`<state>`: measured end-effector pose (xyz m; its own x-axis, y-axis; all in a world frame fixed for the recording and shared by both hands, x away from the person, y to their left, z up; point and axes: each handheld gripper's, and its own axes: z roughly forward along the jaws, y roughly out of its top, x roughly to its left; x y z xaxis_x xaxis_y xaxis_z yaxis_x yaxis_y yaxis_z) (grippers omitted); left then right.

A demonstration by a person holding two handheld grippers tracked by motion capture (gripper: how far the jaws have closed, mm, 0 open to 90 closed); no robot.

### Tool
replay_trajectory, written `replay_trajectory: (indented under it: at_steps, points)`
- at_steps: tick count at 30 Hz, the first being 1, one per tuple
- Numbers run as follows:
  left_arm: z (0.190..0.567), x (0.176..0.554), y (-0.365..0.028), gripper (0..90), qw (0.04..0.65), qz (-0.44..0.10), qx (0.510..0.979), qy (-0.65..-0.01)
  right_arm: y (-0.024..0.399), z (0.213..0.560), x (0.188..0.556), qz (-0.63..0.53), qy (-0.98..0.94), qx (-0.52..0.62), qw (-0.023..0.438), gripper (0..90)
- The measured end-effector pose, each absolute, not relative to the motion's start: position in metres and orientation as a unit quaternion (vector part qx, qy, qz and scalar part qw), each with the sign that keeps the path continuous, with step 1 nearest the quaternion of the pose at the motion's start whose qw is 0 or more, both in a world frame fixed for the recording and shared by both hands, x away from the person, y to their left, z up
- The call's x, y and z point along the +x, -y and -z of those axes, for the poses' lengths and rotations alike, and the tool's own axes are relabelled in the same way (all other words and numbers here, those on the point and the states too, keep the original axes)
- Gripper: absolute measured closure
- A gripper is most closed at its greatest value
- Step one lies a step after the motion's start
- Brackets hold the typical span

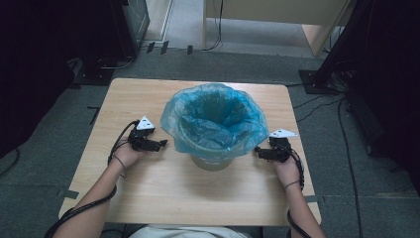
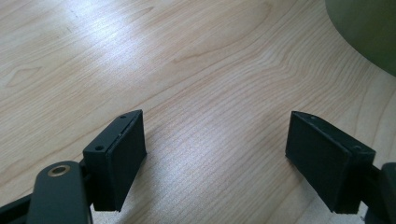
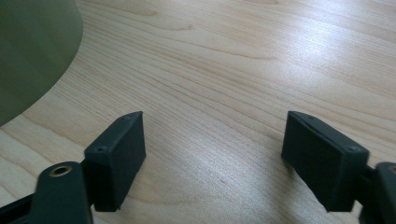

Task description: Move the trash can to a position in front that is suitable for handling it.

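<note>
**Two grippers wait beside the bin**

A wooden table (image 1: 148, 198) holds a round bin (image 1: 210, 161) in the middle. A blue bag (image 1: 214, 121) lines the bin and puffs out over its rim.

The left gripper (image 1: 162, 144) sits on the left side of the bin, near it but not touching. Its jaws are spread wide with nothing between them, just bare wood below. In the left gripper view the bin's greenish side (image 2: 369, 28) shows at the far right corner.

The right gripper (image 1: 257, 151) sits on the right side of the bin, just beside the bag. Its jaws are spread wide too, with nothing inside. In the right gripper view the bin's side (image 3: 32, 51) shows at the far left.

Both grippers point in toward the bin.
</note>
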<state>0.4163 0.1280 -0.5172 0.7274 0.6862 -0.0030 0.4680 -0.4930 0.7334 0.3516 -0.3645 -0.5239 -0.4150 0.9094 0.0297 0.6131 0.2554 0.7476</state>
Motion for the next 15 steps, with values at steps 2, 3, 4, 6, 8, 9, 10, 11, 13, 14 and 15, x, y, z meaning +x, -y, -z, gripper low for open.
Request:
replay_trajectory:
  at_steps: [2, 3, 4, 6, 8, 9, 10, 11, 13, 14, 15]
  points:
    - [0.5174, 0.4169, -0.1277, 19.3, 0.373, -0.147, 0.851, -0.339, 0.3642, 0.5238, 0.3521, -0.351, -0.764, 0.499, 0.21, 18.4]
    - [0.5174, 0.4172, -0.1275, 19.3, 0.373, -0.147, 0.851, -0.34, 0.3643, 0.5239, 0.3523, -0.351, -0.764, 0.499, 0.21, 18.2]
    - [0.5174, 0.4174, -0.1272, 19.4, 0.373, -0.148, 0.851, -0.34, 0.3642, 0.5238, 0.3527, -0.35, -0.765, 0.499, 0.209, 17.5]
    - [0.5174, 0.4179, -0.1268, 19.4, 0.372, -0.148, 0.851, -0.34, 0.3642, 0.524, 0.353, -0.351, -0.765, 0.498, 0.209, 17.4]
    - [0.5174, 0.4184, -0.1263, 19.4, 0.373, -0.147, 0.851, -0.34, 0.3641, 0.5239, 0.3529, -0.35, -0.765, 0.498, 0.209, 17.3]
    - [0.5174, 0.4187, -0.126, 19.4, 0.373, -0.148, 0.851, -0.34, 0.3641, 0.5239, 0.3529, -0.35, -0.765, 0.498, 0.209, 17.3]
    - [0.5174, 0.4189, -0.1258, 19.5, 0.373, -0.148, 0.851, -0.339, 0.3641, 0.5239, 0.3529, -0.35, -0.765, 0.498, 0.209, 17.2]
    - [0.5173, 0.419, -0.1256, 19.5, 0.372, -0.148, 0.851, -0.339, 0.3641, 0.5239, 0.3529, -0.35, -0.765, 0.498, 0.209, 17.2]
    - [0.5173, 0.4192, -0.1255, 19.5, 0.372, -0.148, 0.852, -0.339, 0.3641, 0.5239, 0.3529, -0.35, -0.765, 0.498, 0.209, 17.0]
    - [0.5174, 0.4193, -0.1253, 19.5, 0.372, -0.148, 0.851, -0.339, 0.3641, 0.5239, 0.3529, -0.35, -0.765, 0.498, 0.209, 17.0]
    - [0.5175, 0.4194, -0.1249, 19.5, 0.373, -0.148, 0.851, -0.34, 0.3641, 0.524, 0.3529, -0.35, -0.766, 0.497, 0.209, 16.6]
